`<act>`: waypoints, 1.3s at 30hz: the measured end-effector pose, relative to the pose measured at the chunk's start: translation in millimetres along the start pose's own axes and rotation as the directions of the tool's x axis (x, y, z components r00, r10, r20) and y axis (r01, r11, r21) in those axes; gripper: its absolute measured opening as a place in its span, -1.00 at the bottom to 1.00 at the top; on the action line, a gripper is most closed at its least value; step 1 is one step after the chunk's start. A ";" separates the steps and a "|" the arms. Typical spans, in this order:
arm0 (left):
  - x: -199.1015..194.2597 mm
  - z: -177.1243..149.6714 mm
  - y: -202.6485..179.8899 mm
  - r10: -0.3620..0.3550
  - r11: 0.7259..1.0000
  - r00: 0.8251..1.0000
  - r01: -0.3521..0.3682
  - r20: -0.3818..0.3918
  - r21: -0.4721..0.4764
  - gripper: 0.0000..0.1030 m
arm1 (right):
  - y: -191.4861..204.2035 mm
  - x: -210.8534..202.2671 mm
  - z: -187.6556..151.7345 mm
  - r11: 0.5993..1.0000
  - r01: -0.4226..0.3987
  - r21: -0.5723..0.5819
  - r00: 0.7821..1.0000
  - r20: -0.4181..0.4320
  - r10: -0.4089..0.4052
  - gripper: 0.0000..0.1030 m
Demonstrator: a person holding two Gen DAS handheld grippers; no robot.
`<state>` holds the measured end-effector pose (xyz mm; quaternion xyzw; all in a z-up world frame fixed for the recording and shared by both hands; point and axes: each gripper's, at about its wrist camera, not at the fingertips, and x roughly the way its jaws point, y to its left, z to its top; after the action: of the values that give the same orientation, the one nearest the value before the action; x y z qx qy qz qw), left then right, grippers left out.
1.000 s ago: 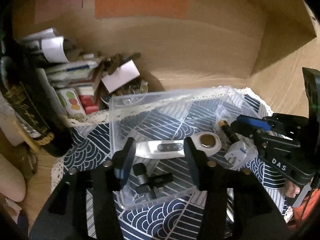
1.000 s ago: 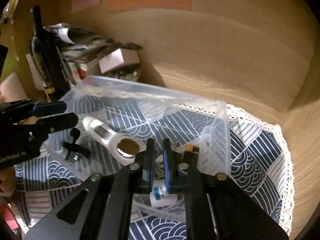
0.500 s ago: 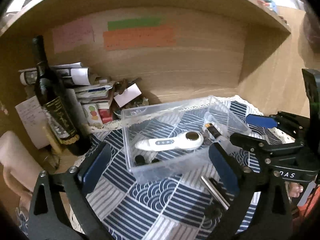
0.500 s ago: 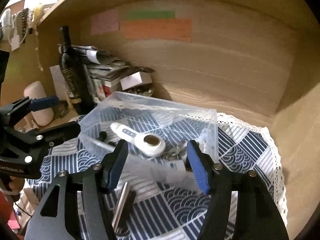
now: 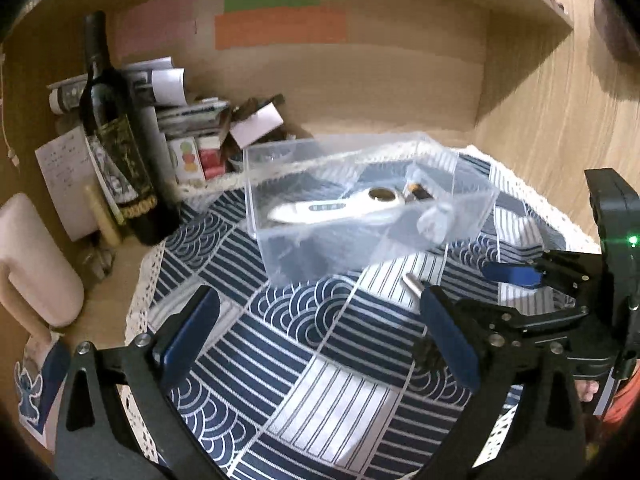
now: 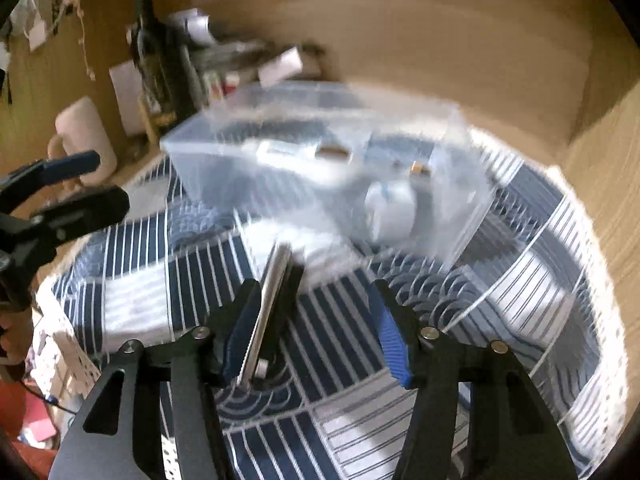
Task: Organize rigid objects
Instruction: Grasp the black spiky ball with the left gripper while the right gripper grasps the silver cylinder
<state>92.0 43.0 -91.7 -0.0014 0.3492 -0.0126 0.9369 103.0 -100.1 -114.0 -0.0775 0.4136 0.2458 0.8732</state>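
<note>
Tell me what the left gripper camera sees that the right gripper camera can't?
Only the left wrist view shows the green note on the back wall and a blue cartoon sticker.

Only the right wrist view shows the full length of the silver metal bar on the cloth.

Both show the clear box, the white handheld device inside it, the wine bottle, and both grippers open.

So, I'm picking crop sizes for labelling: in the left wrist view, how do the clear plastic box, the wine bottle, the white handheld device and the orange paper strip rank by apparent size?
1. clear plastic box
2. wine bottle
3. and 4. orange paper strip and white handheld device: alike in length, and the strip is farther away, so unranked.
</note>
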 end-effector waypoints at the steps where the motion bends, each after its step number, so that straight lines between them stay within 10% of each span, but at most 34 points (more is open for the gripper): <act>1: 0.5 -2.9 -0.5 -0.001 1.000 1.000 0.001 -0.004 -0.001 0.97 | 1.0 2.5 -2.3 1.000 -0.007 -0.001 1.000 -0.011 0.007 0.01; 16: 10.9 -32.2 -27.3 -0.079 0.997 0.995 0.081 -0.063 0.021 0.96 | 10.6 19.7 -9.7 0.998 -0.060 -0.022 0.997 -0.058 0.058 -0.73; 24: 33.1 -34.3 -56.3 -0.150 0.985 0.977 0.160 -0.154 0.057 0.54 | -11.5 -6.5 -17.9 1.000 -0.004 0.026 1.000 0.015 0.003 -0.73; 29: 47.0 -38.6 -67.0 -0.168 0.980 0.965 0.186 -0.203 0.073 -0.37 | -26.8 -30.2 -18.1 0.999 0.009 0.051 0.998 0.068 -0.013 -0.72; 39: 22.2 -9.8 -49.0 -0.148 0.988 0.984 0.152 -0.099 0.036 -0.39 | -35.0 -57.9 8.1 0.998 0.031 0.050 0.983 0.178 -0.039 -0.72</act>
<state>101.3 -6.5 -113.1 -0.0067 0.3926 -0.0907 0.9152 94.7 -148.9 -67.1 -0.0417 0.3377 0.2265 0.9127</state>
